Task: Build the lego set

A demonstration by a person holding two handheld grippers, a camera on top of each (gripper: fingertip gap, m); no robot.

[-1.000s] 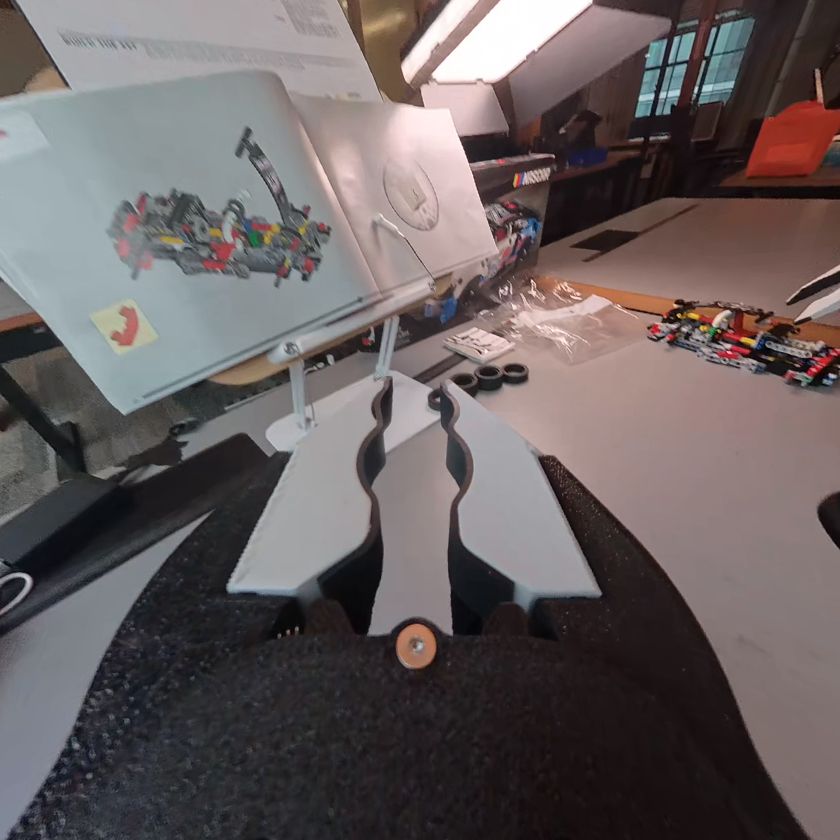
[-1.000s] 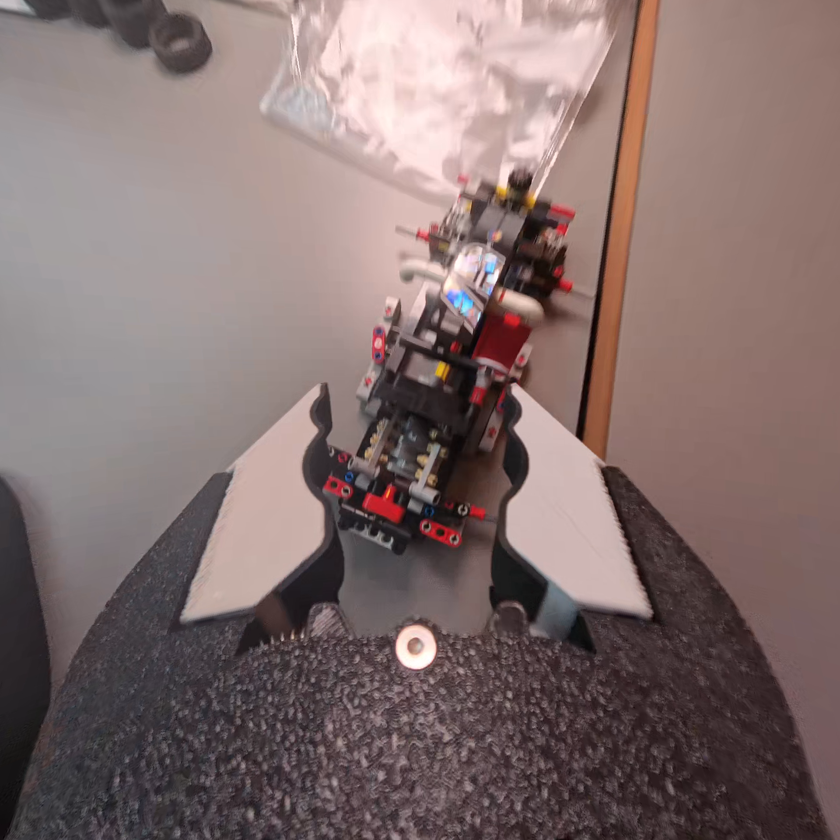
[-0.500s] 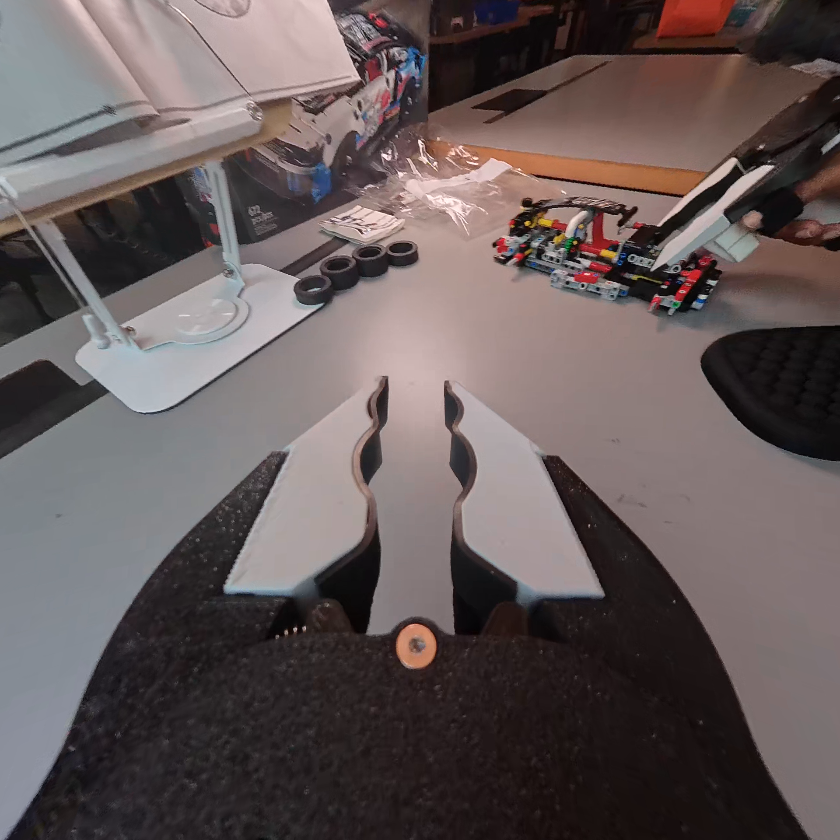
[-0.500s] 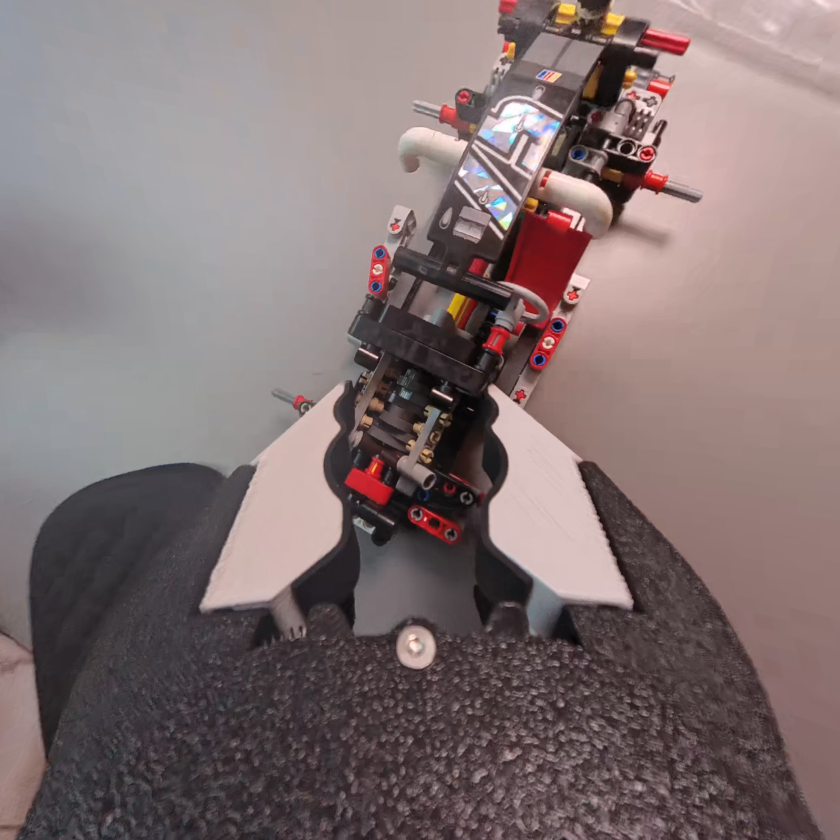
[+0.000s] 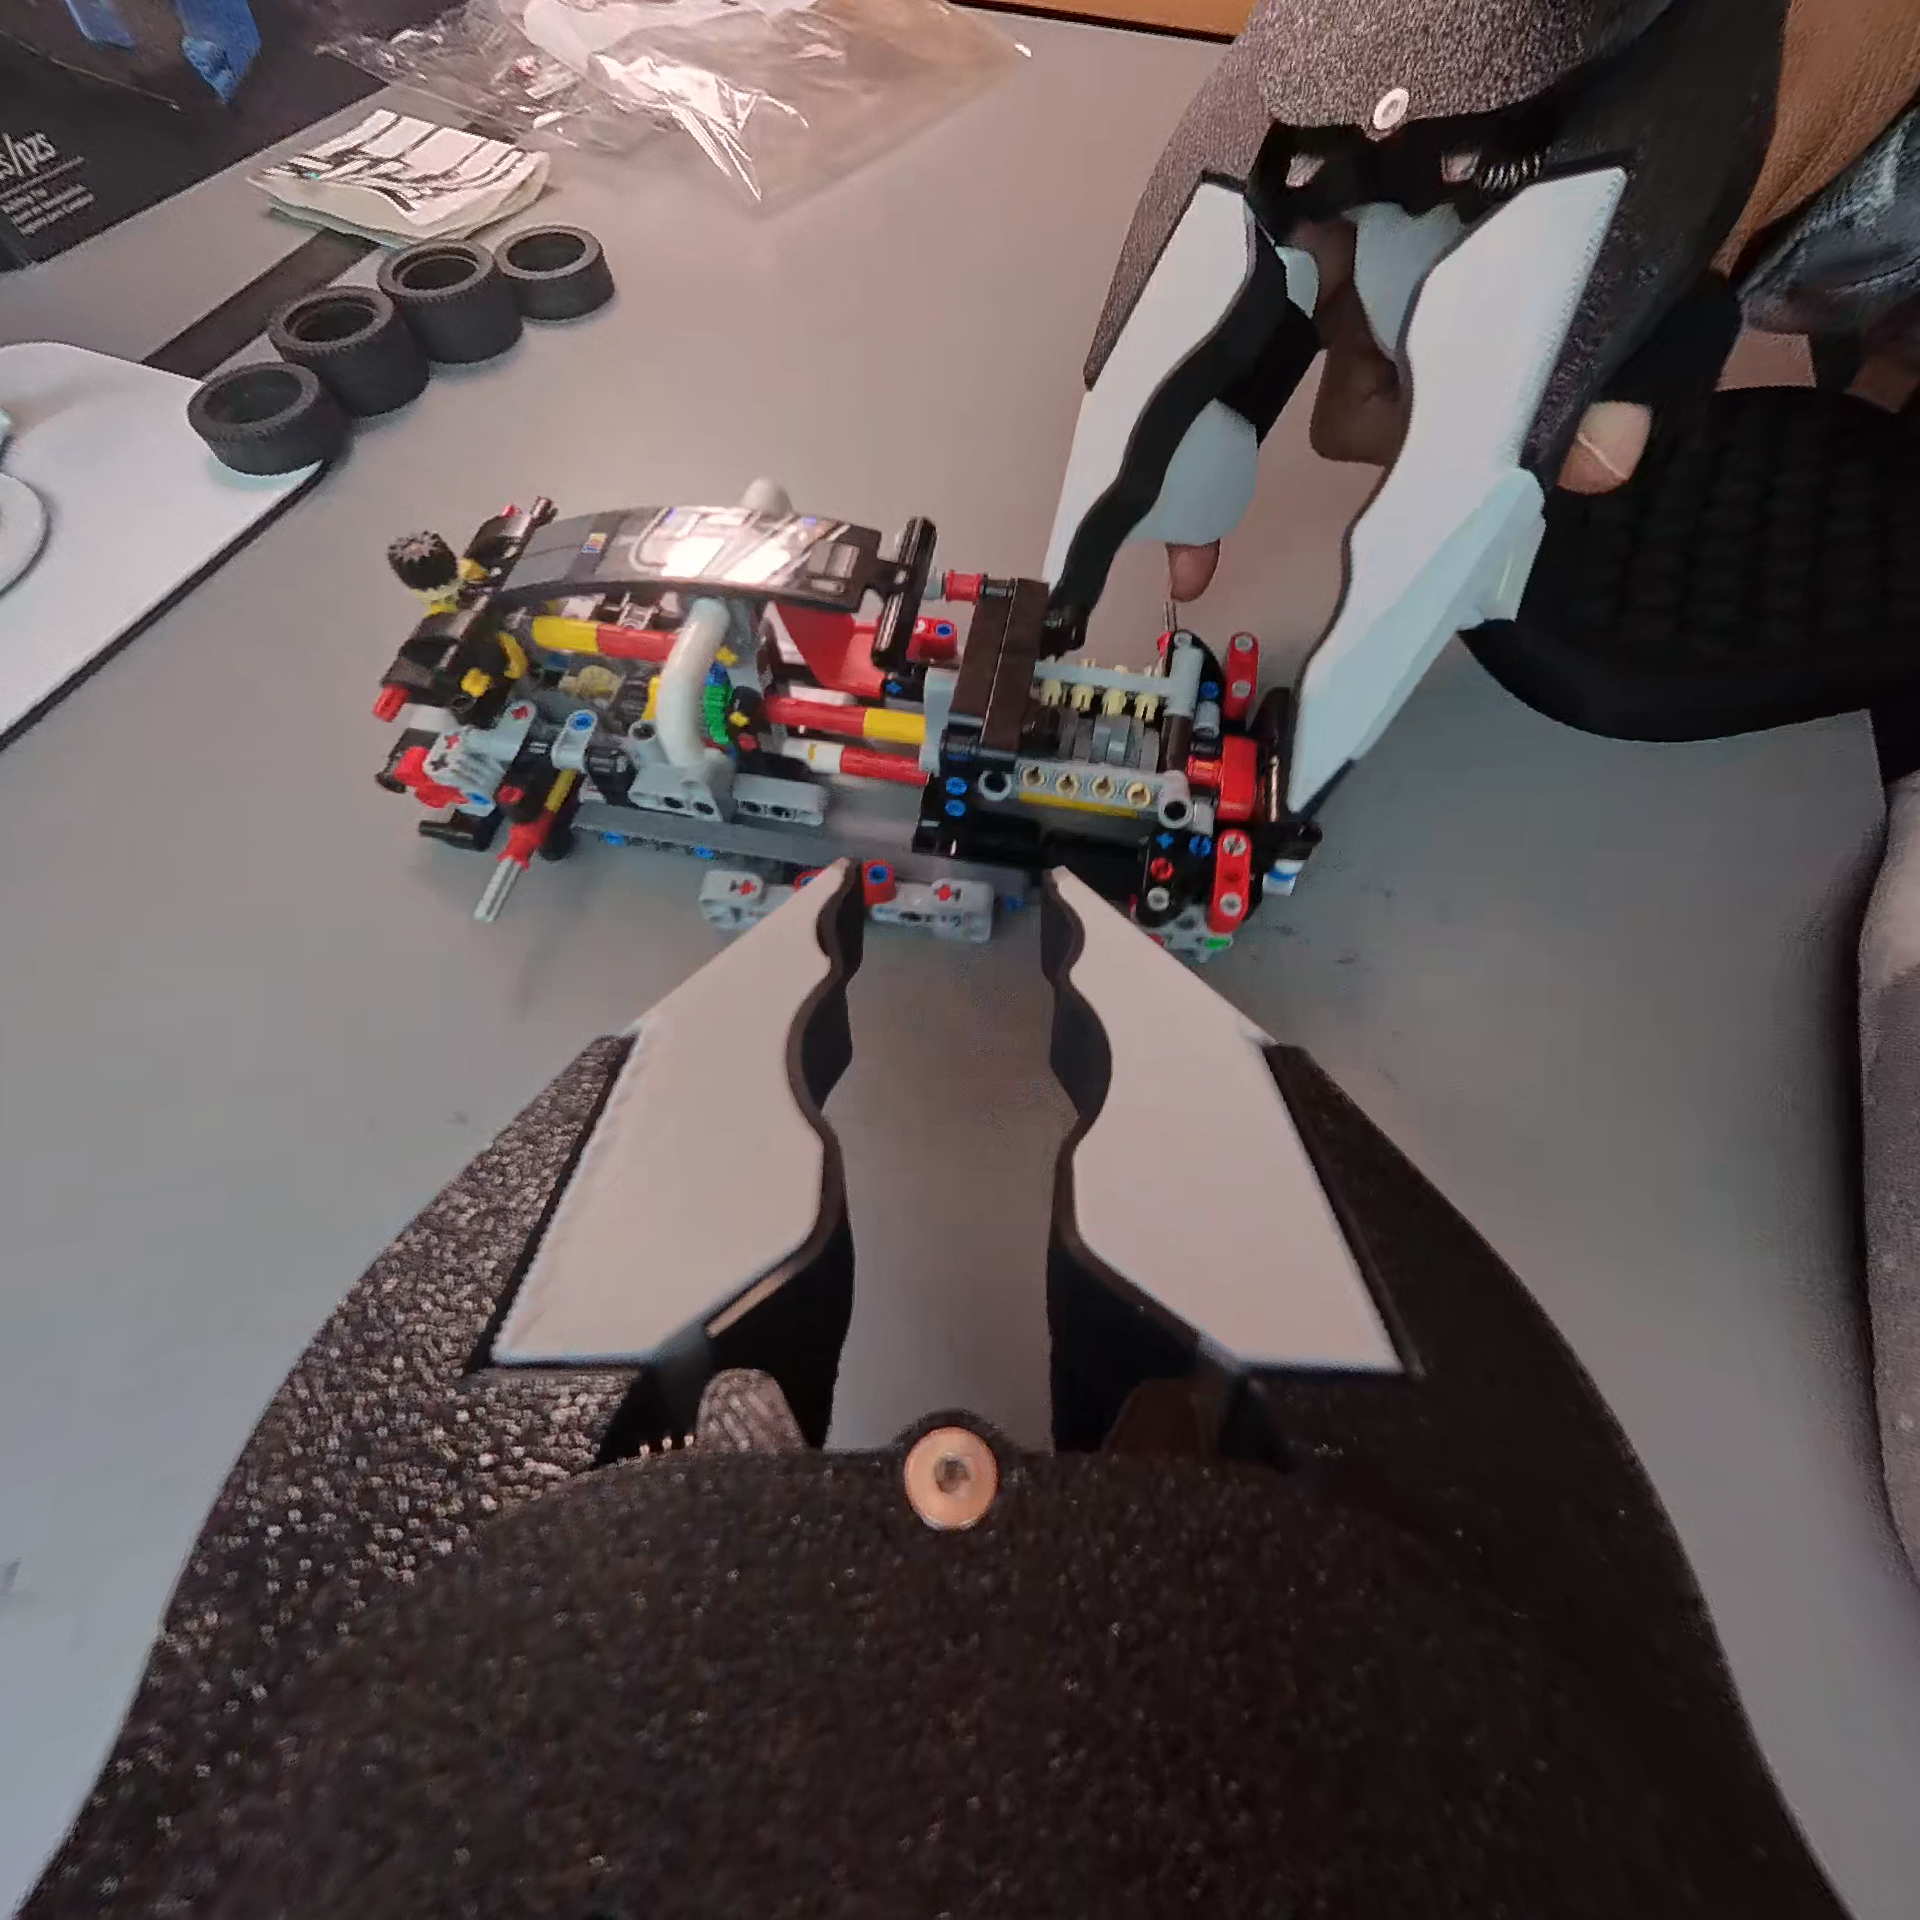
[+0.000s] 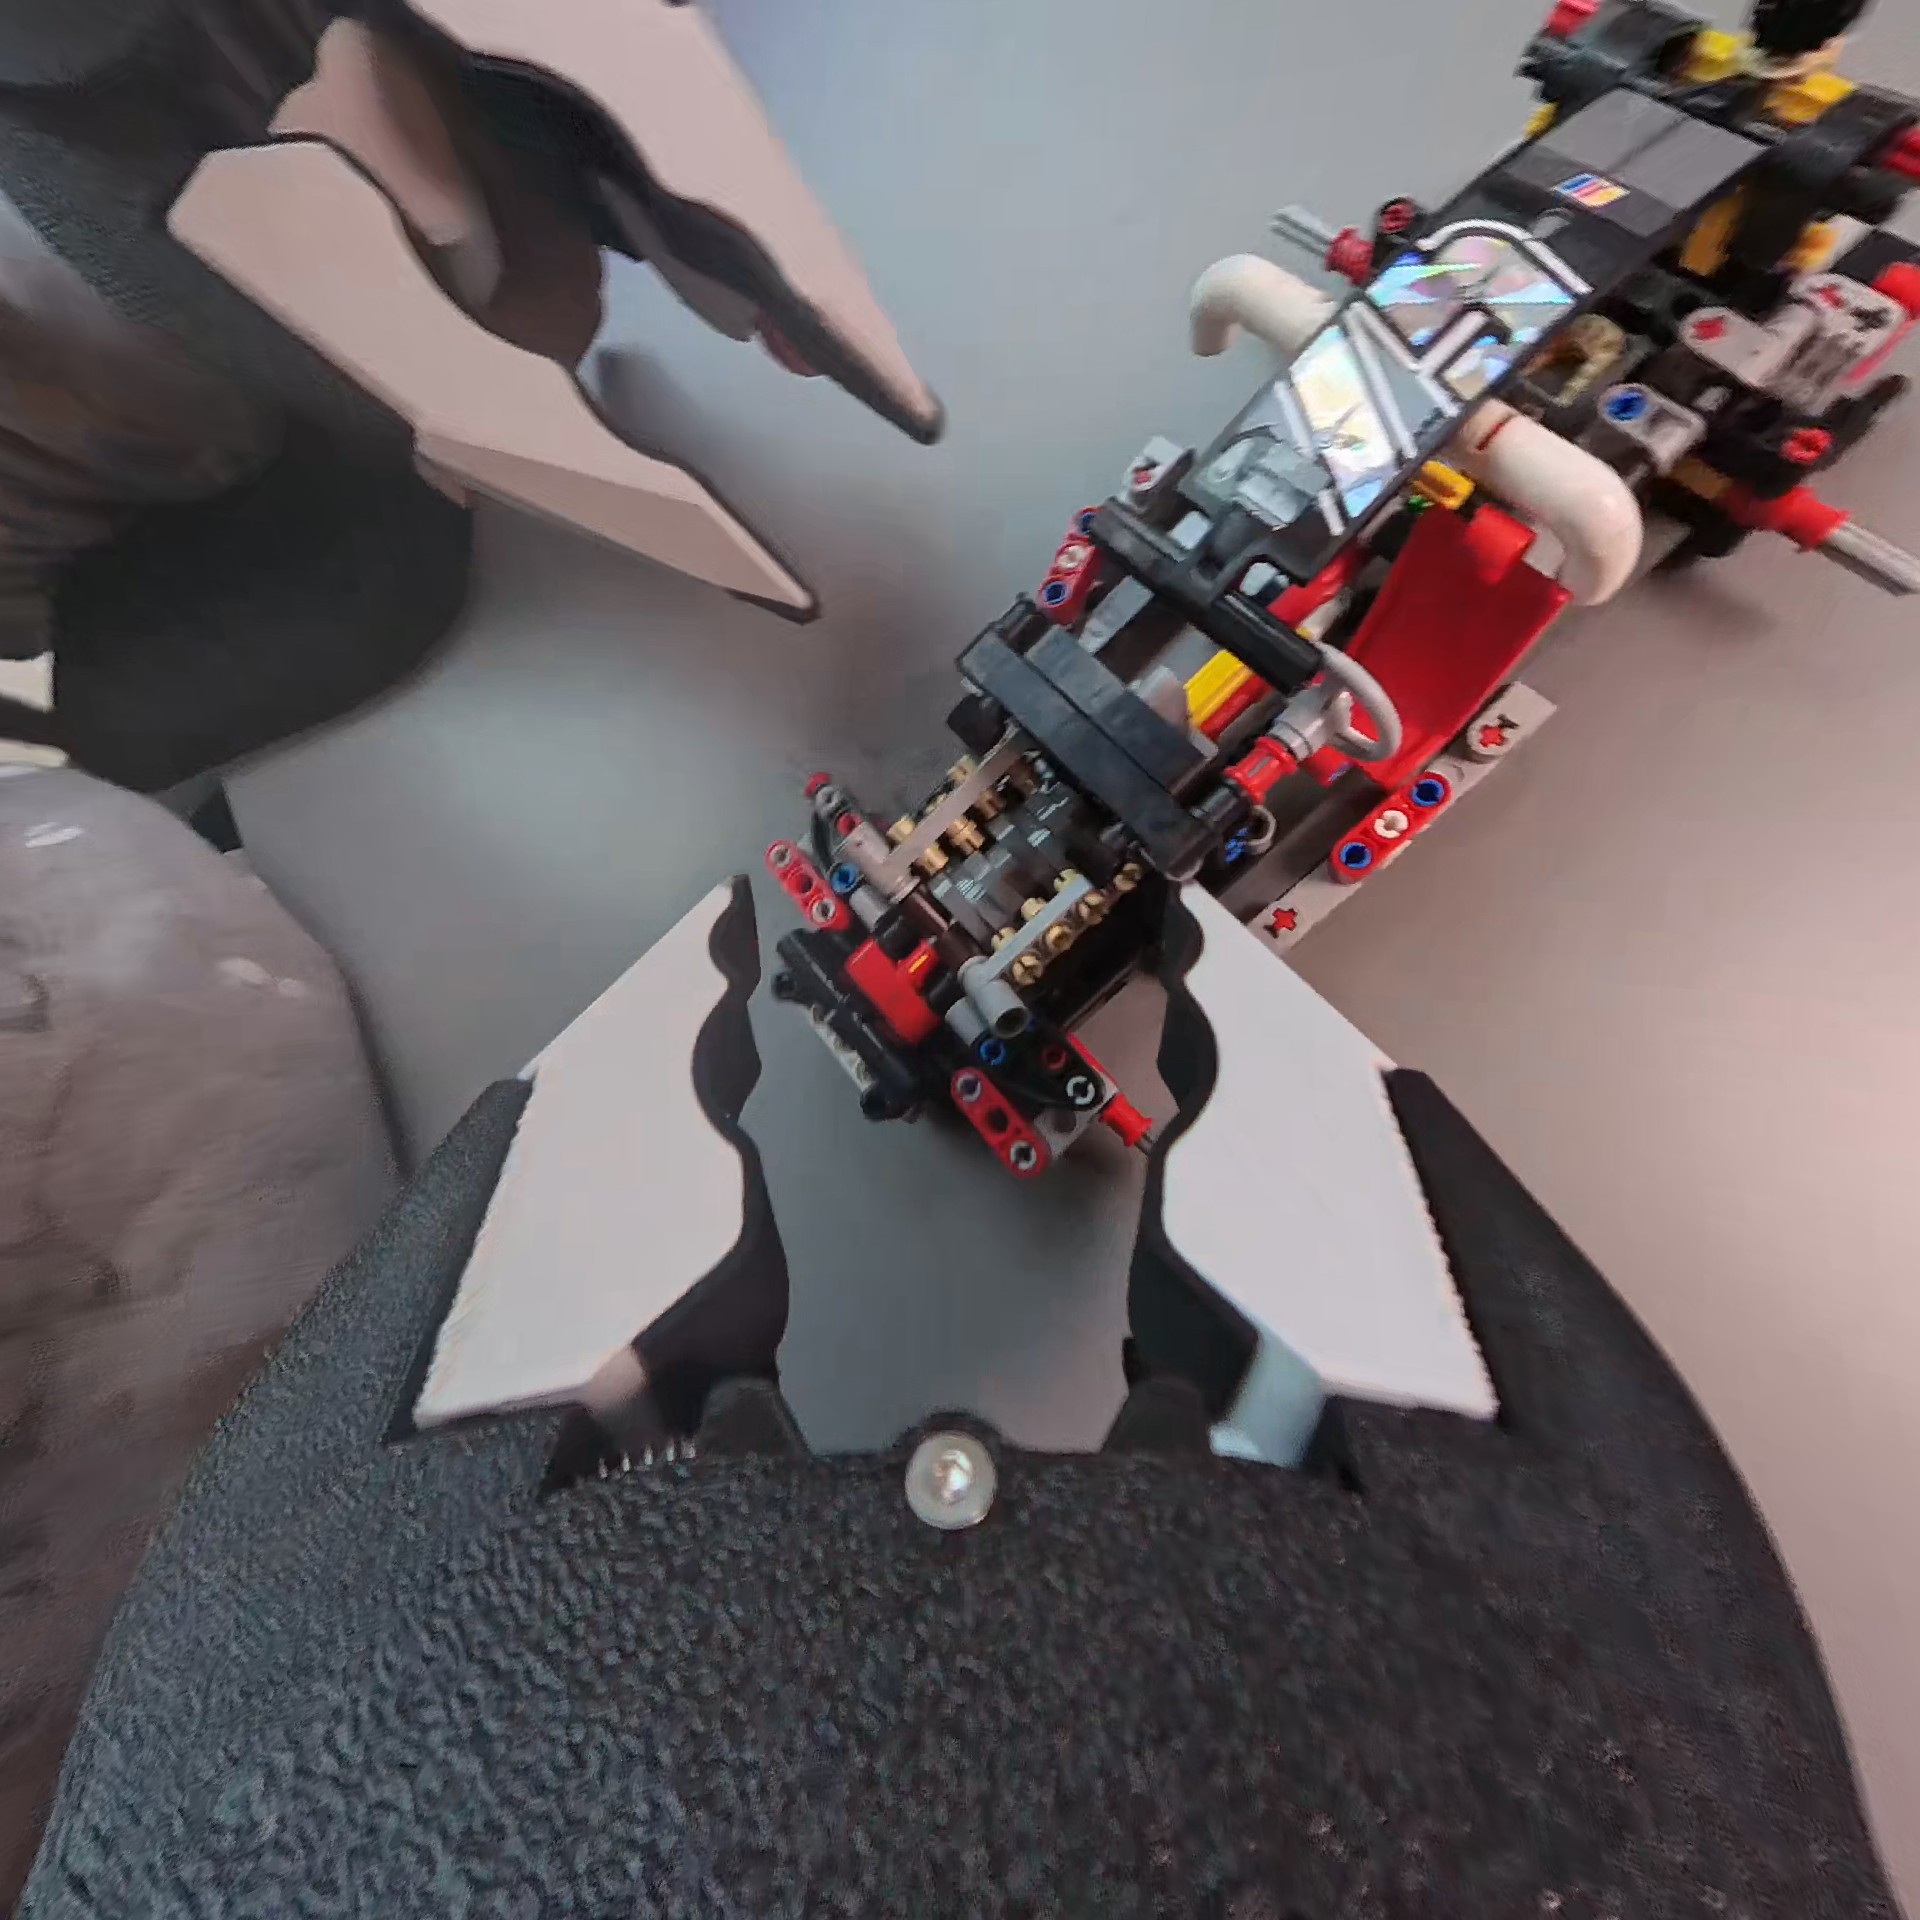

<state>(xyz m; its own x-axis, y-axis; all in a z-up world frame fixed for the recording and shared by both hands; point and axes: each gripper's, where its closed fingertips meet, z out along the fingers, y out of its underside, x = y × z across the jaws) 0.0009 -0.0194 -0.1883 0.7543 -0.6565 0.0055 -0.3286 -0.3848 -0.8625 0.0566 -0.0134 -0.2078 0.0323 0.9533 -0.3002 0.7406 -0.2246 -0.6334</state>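
The part-built lego car (image 5: 727, 717), with black roof, red seat and white pipes, lies on the grey table (image 5: 260, 1039). It also shows in the right wrist view (image 6: 1351, 582). My left gripper (image 5: 948, 894) is open and empty, its tips just short of the car's near side. It shows at the upper left of the right wrist view (image 6: 862, 520). My right gripper (image 6: 961, 904) is open and straddles the car's engine end. The right finger touches the car and the left one stands a little off it. In the left wrist view it (image 5: 1184, 707) comes down from the upper right.
Several black tyres (image 5: 395, 332) lie in a row at the back left beside a white stand base (image 5: 104, 499). A folded paper sheet (image 5: 405, 171) and a clear plastic bag (image 5: 675, 94) lie behind. A black mesh pad (image 5: 1714, 571) lies at the right. One gripper's finger ends stand about 7 cm off the other's.
My left gripper swung away from the instruction book and came down close to the car's side. My right gripper narrowed on the car's engine end, then widened; the car now sits turned between its fingers.
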